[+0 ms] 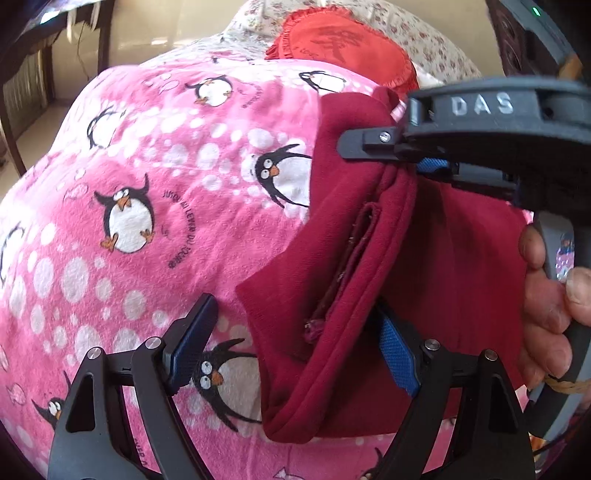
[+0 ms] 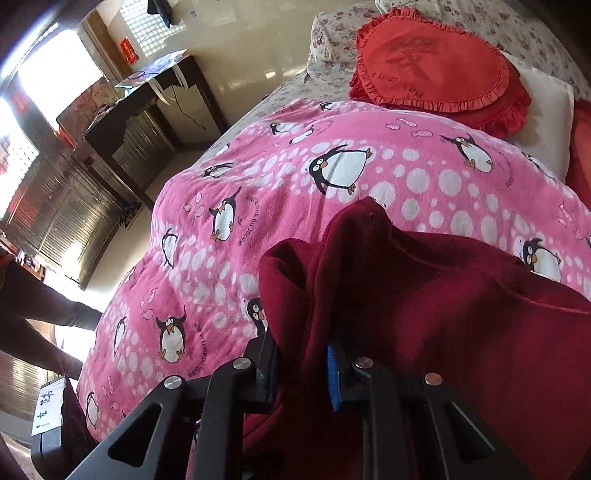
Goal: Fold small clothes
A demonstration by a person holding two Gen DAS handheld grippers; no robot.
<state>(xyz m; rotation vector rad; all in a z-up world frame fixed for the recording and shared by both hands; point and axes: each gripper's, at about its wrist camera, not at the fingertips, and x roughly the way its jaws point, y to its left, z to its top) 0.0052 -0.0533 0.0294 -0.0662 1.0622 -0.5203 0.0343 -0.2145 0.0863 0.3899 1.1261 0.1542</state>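
A dark red garment (image 1: 369, 258) lies bunched on the pink penguin blanket (image 1: 147, 184). A seam with a slit runs down its middle. My left gripper (image 1: 295, 350) stands wide open low over the garment's near edge. Its left finger is above the blanket and its right finger (image 1: 399, 354) is beside the red cloth, with neither pad pressing. My right gripper (image 1: 413, 162), held by a hand (image 1: 546, 306), comes in from the right and is shut on a raised fold of the garment. In the right wrist view the red cloth (image 2: 406, 295) is pinched in the right gripper (image 2: 301, 369) and drapes over it.
A red heart-shaped frilled cushion (image 2: 436, 66) and a white pillow (image 2: 546, 99) lie at the far end on floral bedding (image 2: 332, 29). A dark wooden desk (image 2: 147, 110) stands beyond the bed's left side. A person's dark-clad legs (image 2: 40, 314) are at the left.
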